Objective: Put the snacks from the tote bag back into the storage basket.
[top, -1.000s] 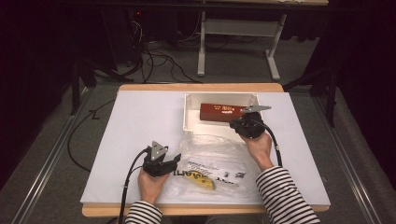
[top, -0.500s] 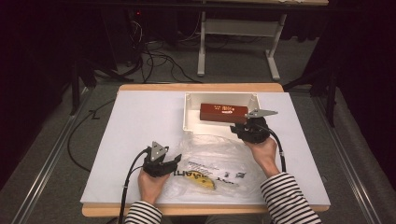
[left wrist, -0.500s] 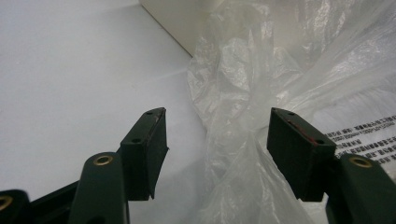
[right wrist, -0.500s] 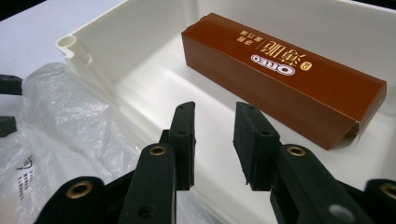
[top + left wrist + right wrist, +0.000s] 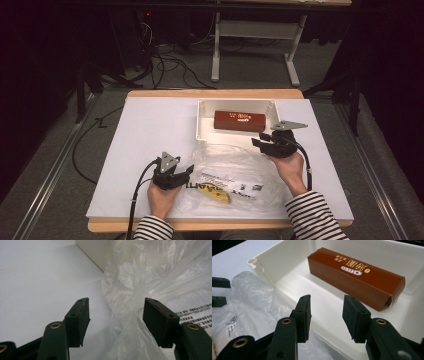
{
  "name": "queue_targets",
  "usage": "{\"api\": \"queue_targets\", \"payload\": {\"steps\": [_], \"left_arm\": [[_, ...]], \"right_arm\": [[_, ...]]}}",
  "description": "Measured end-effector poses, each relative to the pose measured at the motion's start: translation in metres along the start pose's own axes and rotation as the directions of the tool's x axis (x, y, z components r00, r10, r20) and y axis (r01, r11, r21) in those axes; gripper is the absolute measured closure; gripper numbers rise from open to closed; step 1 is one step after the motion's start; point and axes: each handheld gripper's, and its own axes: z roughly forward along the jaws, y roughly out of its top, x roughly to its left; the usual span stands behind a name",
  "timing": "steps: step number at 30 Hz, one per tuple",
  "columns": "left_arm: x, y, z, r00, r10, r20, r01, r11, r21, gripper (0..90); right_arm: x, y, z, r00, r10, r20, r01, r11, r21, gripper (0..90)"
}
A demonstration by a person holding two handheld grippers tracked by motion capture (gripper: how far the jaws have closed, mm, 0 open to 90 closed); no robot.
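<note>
A brown Oreo box lies flat in the white tray. My right gripper hovers at the tray's near rim, pointing at the box. Its jaws have just been opening and stand open with nothing between them. A crumpled clear plastic bag lies in front of the tray, with a yellow item inside. My left gripper rests at the bag's left edge, open, with a loose fold of film between its jaws.
The white mat covers the wooden table. Black cables trail from the left gripper off the near edge. A metal frame and more cables stand on the floor beyond the table.
The right gripper has drawn back from the box's right end toward the tray's near rim, and its jaws have widened. The box stays in the tray. The left gripper has not moved.
</note>
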Motion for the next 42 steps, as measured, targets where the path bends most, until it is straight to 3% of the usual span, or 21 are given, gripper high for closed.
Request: {"api": "queue_targets", "payload": {"steps": [10,11,17,26,31,38,42], "left_arm": [[0.000,0.000,0.000,1.0000,0.000,0.001,0.000,1.0000,-0.004,38.3],[0.000,0.000,0.000,1.0000,-0.004,0.003,0.004,1.0000,-0.005,38.0],[0.001,-0.001,-0.002,0.9999,-0.013,0.009,0.014,0.9996,-0.025,37.4],[0.003,-0.001,-0.002,0.9996,-0.027,0.012,0.028,0.9992,-0.029,37.1],[0.007,-0.001,-0.003,0.9979,-0.060,0.025,0.060,0.9975,-0.035,37.6],[0.005,-0.001,-0.003,0.9986,-0.050,0.020,0.050,0.9981,-0.034,37.5],[0.007,-0.002,-0.005,0.9978,-0.062,0.026,0.063,0.9968,-0.050,37.1]], "right_arm": [[0.001,-0.013,-0.016,0.9999,-0.011,0.002,0.011,1.000,-0.020,57.0],[0.003,-0.020,-0.020,0.9992,-0.023,0.034,0.024,0.999,-0.023,57.1],[0.004,-0.041,-0.031,0.9990,0.001,0.045,0.001,0.999,-0.036,57.5],[-0.001,-0.054,-0.033,0.9992,0.011,0.038,-0.009,0.999,-0.052,58.2],[-0.005,-0.064,-0.032,0.9987,0.028,0.043,-0.025,0.998,-0.053,58.3],[-0.013,-0.078,-0.031,0.9964,0.067,0.053,-0.063,0.996,-0.062,58.7],[-0.018,-0.083,-0.031,0.9964,0.065,0.054,-0.062,0.996,-0.068,60.9]]}}
